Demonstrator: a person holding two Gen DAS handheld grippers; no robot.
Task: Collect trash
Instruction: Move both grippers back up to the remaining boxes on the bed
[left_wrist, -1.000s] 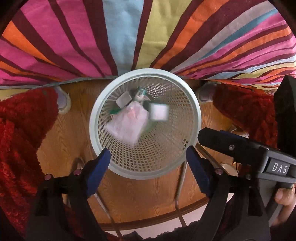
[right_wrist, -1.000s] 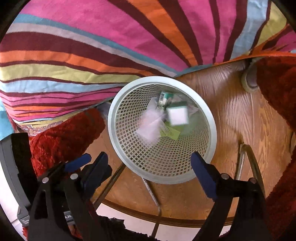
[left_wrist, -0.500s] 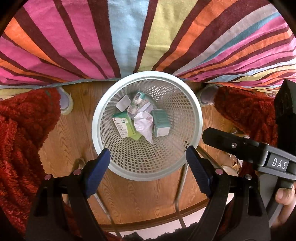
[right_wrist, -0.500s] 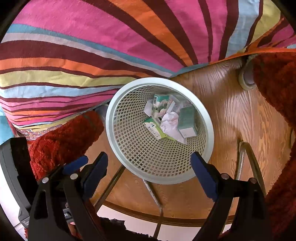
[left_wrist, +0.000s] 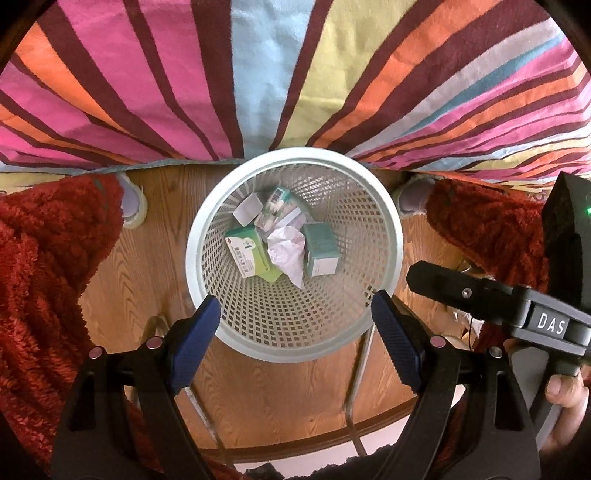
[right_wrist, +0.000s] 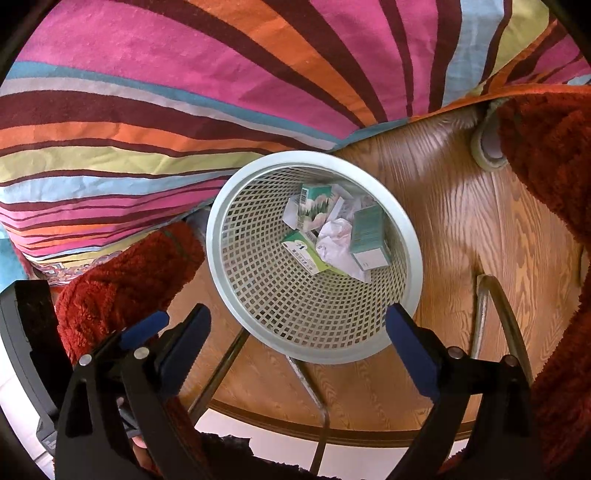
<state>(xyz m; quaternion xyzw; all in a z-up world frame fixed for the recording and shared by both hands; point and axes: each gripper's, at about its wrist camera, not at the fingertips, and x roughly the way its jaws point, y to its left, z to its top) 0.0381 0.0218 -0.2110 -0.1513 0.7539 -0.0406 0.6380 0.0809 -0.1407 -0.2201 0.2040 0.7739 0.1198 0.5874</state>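
The left gripper (left_wrist: 295, 325) hangs spread and empty over the mesh bin (left_wrist: 388, 236) holding crumpled paper (left_wrist: 286, 251) and boxes (left_wrist: 319, 249).

A wood-grain floor (left_wrist: 122, 280) in warm orange-brown fills the lower half of both views, with daylight glinting on its boards. A bright striped cloth (left_wrist: 258, 74) in pink, orange, maroon, yellow and pale blue hangs across the top, its hem reaching the floor. Shaggy red fabric (left_wrist: 40, 266) covers both sides. Thin metal bars (right_wrist: 491, 306) cross in front of the floor, and a curved wooden edge (right_wrist: 332, 424) runs along the bottom, with a pale surface below
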